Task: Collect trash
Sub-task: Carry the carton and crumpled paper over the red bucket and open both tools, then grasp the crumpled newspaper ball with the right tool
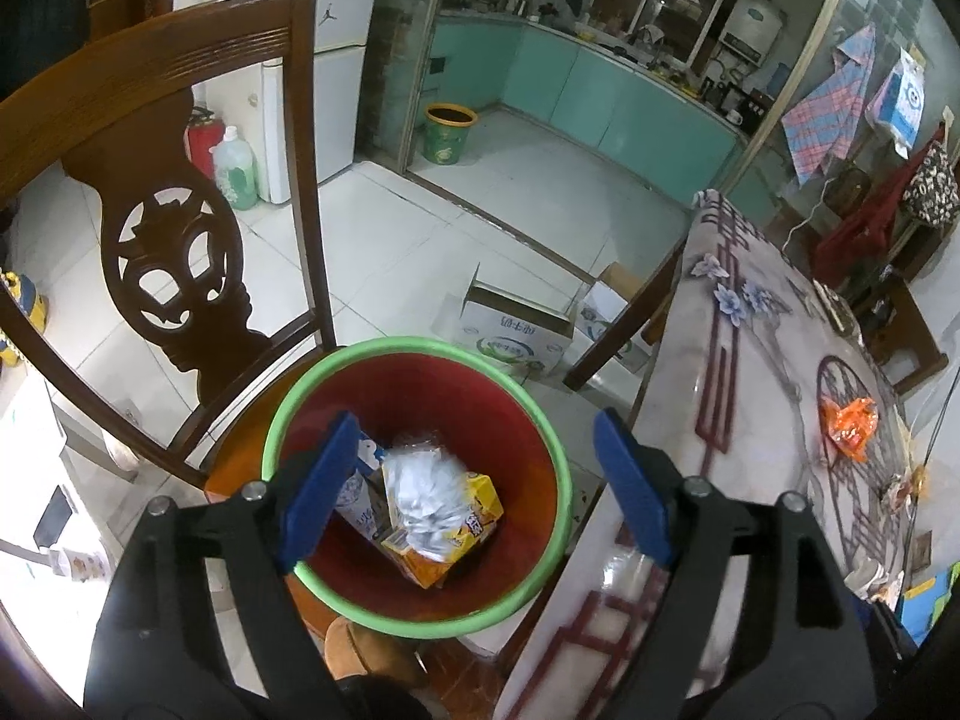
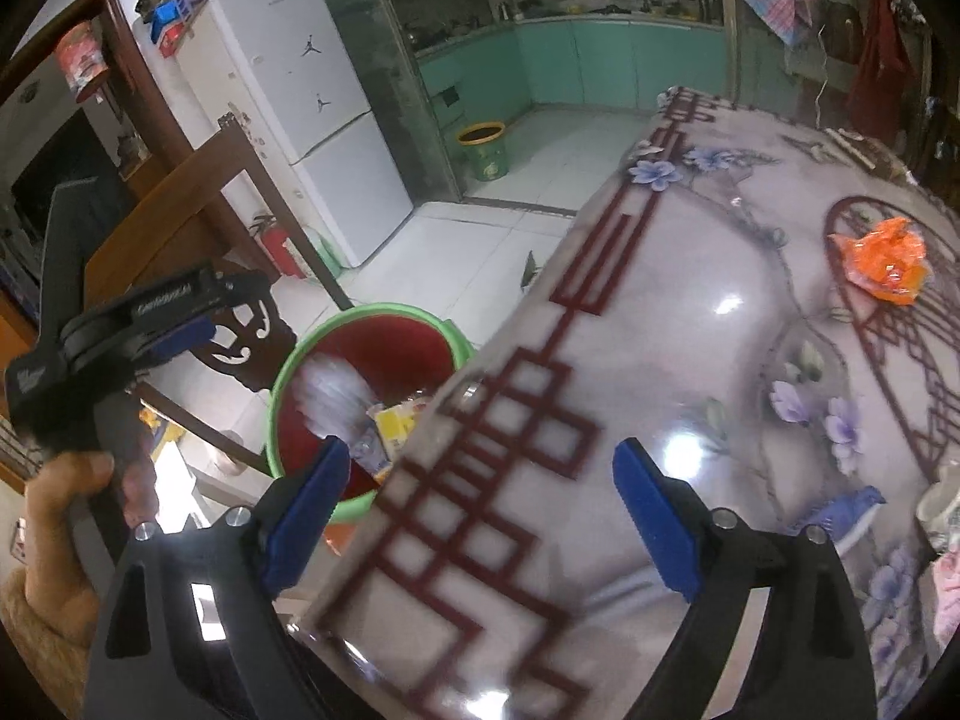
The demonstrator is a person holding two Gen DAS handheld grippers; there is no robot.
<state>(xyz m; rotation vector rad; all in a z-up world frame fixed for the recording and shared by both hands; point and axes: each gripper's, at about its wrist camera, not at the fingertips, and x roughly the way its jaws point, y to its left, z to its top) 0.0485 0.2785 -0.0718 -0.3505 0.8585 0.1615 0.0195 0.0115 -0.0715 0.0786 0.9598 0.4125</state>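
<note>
A bin with a green rim and a red inside stands on the floor beside the table. In it lie a crumpled white plastic bag, a yellow carton and a white-and-blue carton. My left gripper hangs open over the bin, nothing between its blue pads. My right gripper is open and empty above the table's edge; the bin's rim and a blurred white bag show to its left. An orange wrapper lies on the patterned tablecloth.
More scraps, one a blue wrapper, lie at the table's right side. A carved wooden chair stands left of the bin. An opened cardboard box sits on the tiled floor beyond it. A hand holds the left gripper's handle.
</note>
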